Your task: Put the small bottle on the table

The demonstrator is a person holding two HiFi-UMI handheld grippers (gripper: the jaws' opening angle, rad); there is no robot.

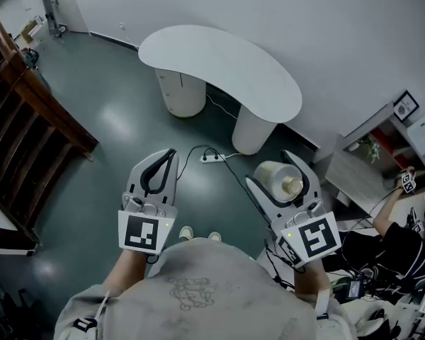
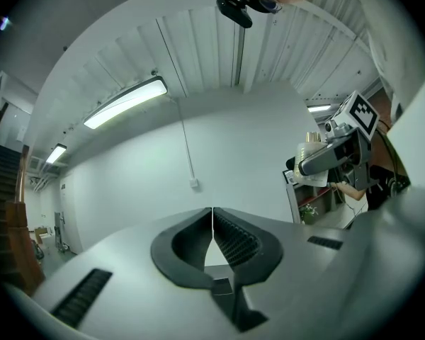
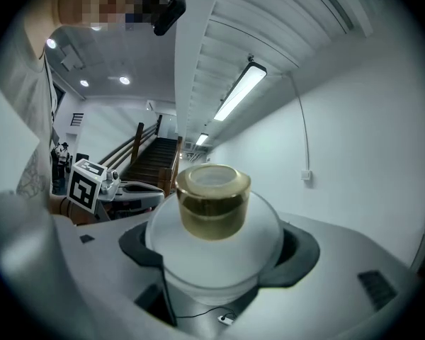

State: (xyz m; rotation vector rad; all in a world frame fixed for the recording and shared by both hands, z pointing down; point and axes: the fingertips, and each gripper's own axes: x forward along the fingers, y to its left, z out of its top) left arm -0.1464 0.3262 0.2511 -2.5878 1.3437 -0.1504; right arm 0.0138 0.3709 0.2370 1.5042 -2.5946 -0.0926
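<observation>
My right gripper (image 1: 283, 172) is shut on a small white bottle (image 1: 275, 177) with a gold cap (image 1: 292, 185). In the right gripper view the bottle (image 3: 216, 253) fills the space between the jaws, its gold cap (image 3: 212, 200) toward the camera. The left gripper (image 1: 168, 158) is held beside it at the left, shut with nothing in it; in its own view the ribbed pads (image 2: 230, 239) meet at a thin line. A white kidney-shaped table (image 1: 198, 59) stands ahead, beyond both grippers, across the dark green floor.
A wooden stair railing (image 1: 28, 119) runs along the left. A white power strip (image 1: 211, 158) and black cable lie on the floor by the table's legs. A person in black (image 1: 382, 246) sits low at the right among cables, near a shelf (image 1: 382, 129).
</observation>
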